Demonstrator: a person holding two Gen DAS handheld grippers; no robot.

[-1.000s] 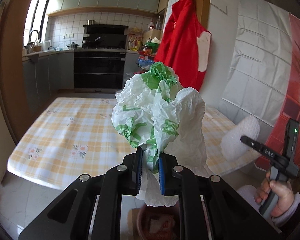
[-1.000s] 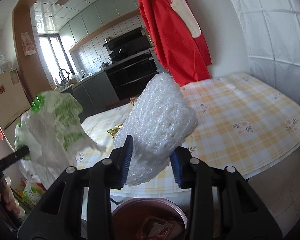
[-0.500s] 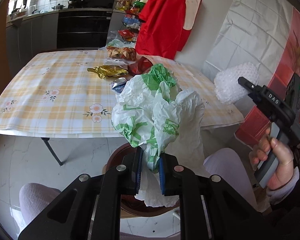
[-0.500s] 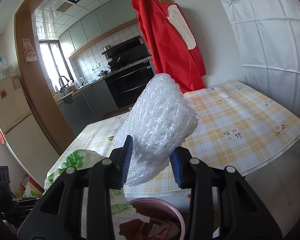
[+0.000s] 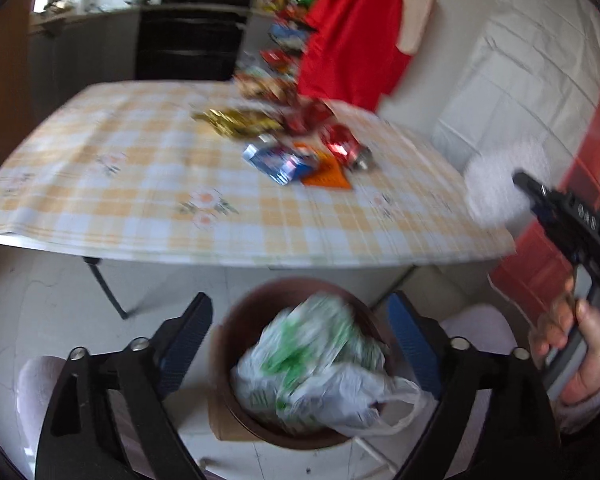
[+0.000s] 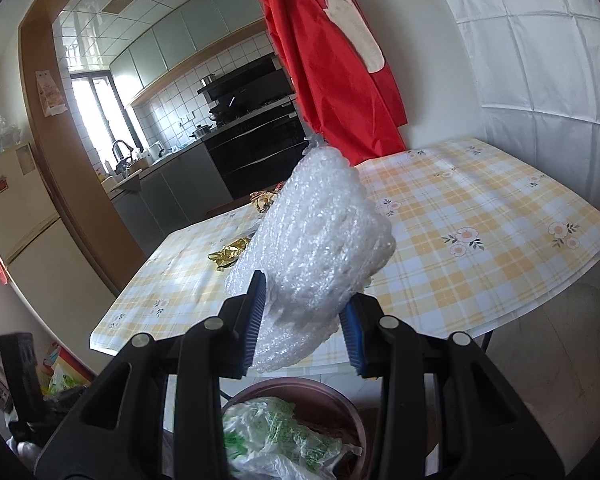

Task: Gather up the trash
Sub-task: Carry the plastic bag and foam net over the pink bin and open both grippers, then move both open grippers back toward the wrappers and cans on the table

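No legible txt/labels anywhere; wrappers too blurred.

the tabletop (image 5: pixel 148 184) wears a yellow checked cloth. on it lie a gold wrapper (image 5: pixel 236 120), a blue packet (image 5: pixel 278 162), an orange packet (image 5: pixel 327 172) and red wrappers (image 5: pixel 340 142), bunched toward the far side. below it, on the floor (image 5: pixel 28 304), stands a brown bin (image 5: pixel 240 320).

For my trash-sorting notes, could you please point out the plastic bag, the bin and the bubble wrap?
plastic bag (image 5: pixel 312 364), left wrist view, crumpled middle.
bin (image 5: pixel 256 304), left wrist view, inner wall.
bubble wrap (image 6: pixel 320 248), right wrist view, centre of the bundle.
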